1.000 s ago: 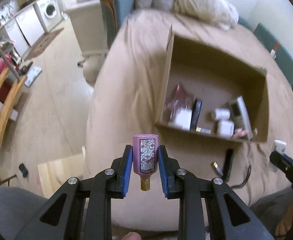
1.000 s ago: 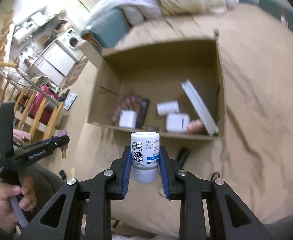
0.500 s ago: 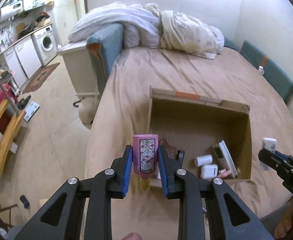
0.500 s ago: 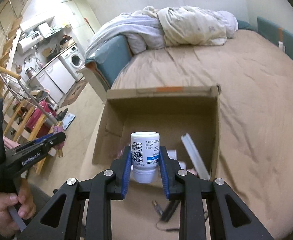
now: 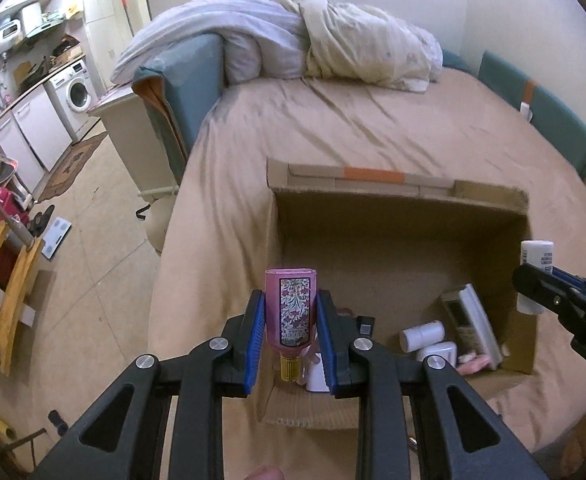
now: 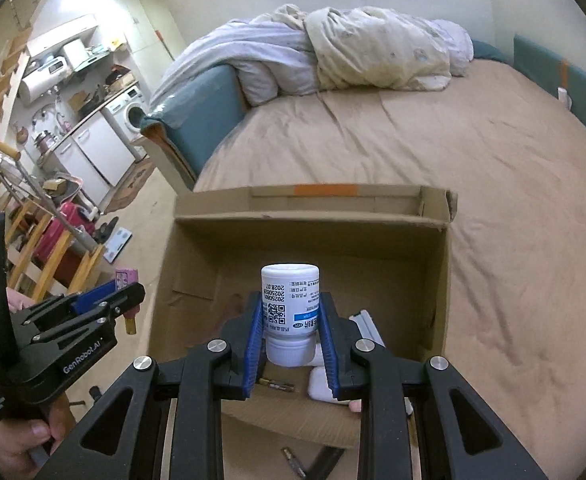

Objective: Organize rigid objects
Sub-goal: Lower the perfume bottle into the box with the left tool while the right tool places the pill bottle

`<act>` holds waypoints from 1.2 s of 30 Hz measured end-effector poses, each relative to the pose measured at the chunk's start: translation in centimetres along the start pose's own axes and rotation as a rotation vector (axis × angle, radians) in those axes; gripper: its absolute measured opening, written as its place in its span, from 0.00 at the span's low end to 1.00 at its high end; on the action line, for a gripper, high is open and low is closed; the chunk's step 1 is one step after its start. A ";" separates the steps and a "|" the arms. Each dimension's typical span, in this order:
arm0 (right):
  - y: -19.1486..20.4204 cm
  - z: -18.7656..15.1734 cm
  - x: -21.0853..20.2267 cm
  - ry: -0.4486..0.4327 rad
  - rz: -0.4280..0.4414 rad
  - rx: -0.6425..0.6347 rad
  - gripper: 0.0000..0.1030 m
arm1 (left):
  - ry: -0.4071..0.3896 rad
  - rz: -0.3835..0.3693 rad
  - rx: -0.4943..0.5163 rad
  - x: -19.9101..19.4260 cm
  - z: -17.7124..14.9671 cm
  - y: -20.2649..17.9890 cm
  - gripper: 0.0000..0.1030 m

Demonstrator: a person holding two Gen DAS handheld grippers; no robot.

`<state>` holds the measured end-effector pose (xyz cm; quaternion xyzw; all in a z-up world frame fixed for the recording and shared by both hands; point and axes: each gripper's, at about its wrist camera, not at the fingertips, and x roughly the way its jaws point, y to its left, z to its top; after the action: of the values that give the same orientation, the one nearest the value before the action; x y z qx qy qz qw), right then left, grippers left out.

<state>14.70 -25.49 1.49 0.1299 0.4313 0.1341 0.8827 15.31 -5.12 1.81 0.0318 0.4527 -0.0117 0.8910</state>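
Note:
My left gripper [image 5: 290, 314] is shut on a pink floral perfume bottle [image 5: 291, 306], held upside down with its gold cap toward me, over the near left corner of an open cardboard box [image 5: 397, 200]. My right gripper [image 6: 291, 316] is shut on a white pill bottle [image 6: 290, 304], also inverted, over the box's [image 6: 313, 216] near side. Each gripper shows in the other's view: the right gripper [image 5: 533, 280] at the box's right wall, the left gripper [image 6: 127, 300] left of the box. Inside lie white containers [image 5: 423, 332], a remote [image 5: 471, 320] and a dark item.
The box sits on a tan-sheeted bed [image 5: 373, 128] with rumpled bedding [image 5: 333, 36] at its head. A small gold-tipped item [image 6: 291, 458] and a black object lie on the sheet before the box. A floor with wooden frames [image 5: 9, 280] drops away at left. A hand [image 6: 13, 448] grips the left handle.
Both grippers have pulled back and tilted up, so the box now sits lower and nearer in each view and the bed's head shows. Both still hold their bottles.

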 end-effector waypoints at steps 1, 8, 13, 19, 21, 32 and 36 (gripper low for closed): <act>-0.2 -0.3 0.6 0.013 -0.007 0.004 0.28 | 0.006 0.001 0.001 0.7 -0.3 -0.1 0.22; -1.3 -2.0 4.3 0.146 -0.009 0.037 0.28 | 0.056 0.018 0.076 4.6 -2.2 -1.8 0.22; -1.8 -2.7 6.0 0.208 0.009 0.072 0.28 | 0.072 0.017 0.080 5.8 -2.4 -2.3 0.22; -1.8 -3.2 7.4 0.253 -0.009 0.051 0.28 | 0.101 0.019 0.075 6.7 -2.4 -2.6 0.22; -2.0 -3.4 7.7 0.271 -0.016 0.052 0.28 | 0.105 0.022 0.076 6.9 -2.4 -2.5 0.22; -2.0 -3.3 7.8 0.276 -0.031 0.051 0.28 | 0.144 0.024 0.058 7.7 -2.6 -2.0 0.22; -1.7 -2.8 7.0 0.226 -0.020 0.042 0.28 | 0.140 0.029 0.058 7.6 -2.5 -1.9 0.22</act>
<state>16.81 -24.28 -5.84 0.1280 0.5321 0.1300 0.8268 17.65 -6.82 -5.92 0.0646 0.5130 -0.0097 0.8559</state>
